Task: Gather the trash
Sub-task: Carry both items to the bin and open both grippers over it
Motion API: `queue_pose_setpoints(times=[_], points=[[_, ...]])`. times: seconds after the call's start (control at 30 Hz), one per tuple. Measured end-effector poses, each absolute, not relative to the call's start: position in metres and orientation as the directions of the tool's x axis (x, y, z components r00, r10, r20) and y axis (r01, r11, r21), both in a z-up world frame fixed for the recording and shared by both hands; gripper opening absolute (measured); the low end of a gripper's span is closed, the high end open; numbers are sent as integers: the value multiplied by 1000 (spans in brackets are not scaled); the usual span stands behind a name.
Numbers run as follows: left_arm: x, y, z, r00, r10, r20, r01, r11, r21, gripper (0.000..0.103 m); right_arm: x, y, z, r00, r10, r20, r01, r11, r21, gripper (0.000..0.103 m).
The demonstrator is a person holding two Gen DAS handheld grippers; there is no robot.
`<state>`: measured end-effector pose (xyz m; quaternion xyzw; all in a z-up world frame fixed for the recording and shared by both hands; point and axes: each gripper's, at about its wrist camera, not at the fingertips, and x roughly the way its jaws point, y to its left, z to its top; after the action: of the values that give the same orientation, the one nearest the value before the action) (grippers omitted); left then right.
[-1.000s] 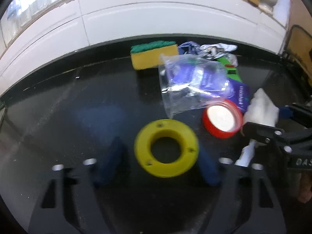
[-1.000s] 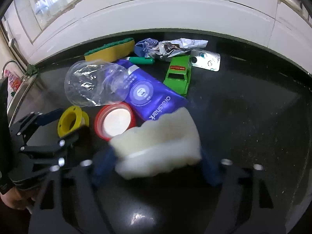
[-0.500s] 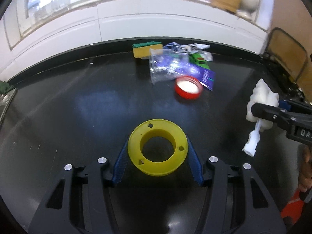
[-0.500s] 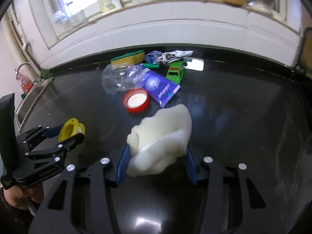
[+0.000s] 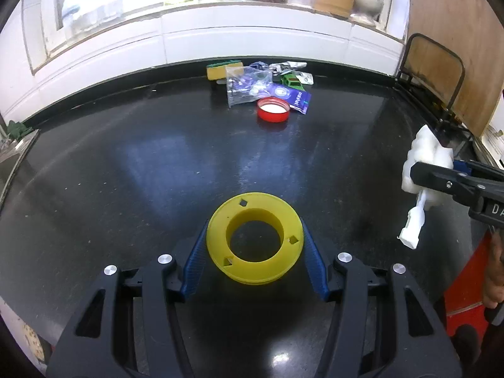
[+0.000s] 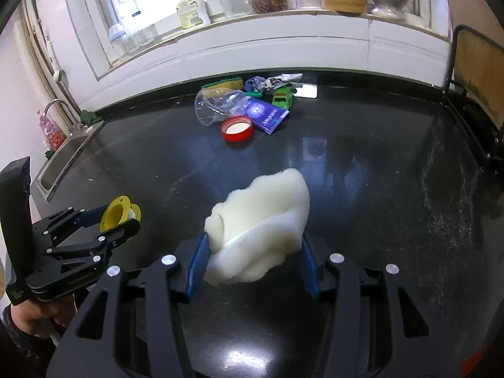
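Observation:
My left gripper (image 5: 254,252) is shut on a yellow plastic spool (image 5: 255,237) and holds it above the black counter (image 5: 126,173). The spool also shows in the right wrist view (image 6: 118,212). My right gripper (image 6: 252,261) is shut on a crumpled piece of white foam (image 6: 258,220), which also shows at the right of the left wrist view (image 5: 423,163). The other trash lies far back on the counter: a red lid (image 6: 237,128), a clear plastic cup (image 6: 217,107), a blue packet (image 6: 266,116) and crumpled foil (image 6: 274,81).
A yellow-green sponge (image 6: 222,83) and a green toy car (image 6: 282,97) lie in the far pile. A sink (image 6: 63,157) is at the counter's left end. A metal-framed rack (image 6: 472,72) stands at the right. Bottles and jars line the window sill.
Both grippers have pulled back from the pile and risen, each carrying its object. The pile now looks much smaller and farther away.

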<state>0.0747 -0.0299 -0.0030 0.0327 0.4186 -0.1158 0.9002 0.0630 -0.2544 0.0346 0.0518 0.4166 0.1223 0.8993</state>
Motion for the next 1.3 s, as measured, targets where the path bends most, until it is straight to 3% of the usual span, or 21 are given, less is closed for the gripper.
queue_pose_setpoints(times=[0.37,0.6,0.87,1.03,1.3], points=[[38,68,16,687,-43,-726,29,999,-33,55,73,-142,53,569,405,-716,-394,898,194,51],[-30,180,19,679,159,-717,-239,971,-10,55,48,34,58,398,580,-711,-675,710,201,51],[-137,310,-9,545,352,-761,-543,840,-1,55,-23,203,31,153,646,-748,-875,440,201,51],[-185,364,-49,454,363,-814,-649,760,-24,55,-59,279,-5,6,607,-795,-917,319,237,51],[-209,427,-147,397,240,-886,-719,682,-137,55,-67,352,-92,-92,447,-890,-933,273,234,52]])
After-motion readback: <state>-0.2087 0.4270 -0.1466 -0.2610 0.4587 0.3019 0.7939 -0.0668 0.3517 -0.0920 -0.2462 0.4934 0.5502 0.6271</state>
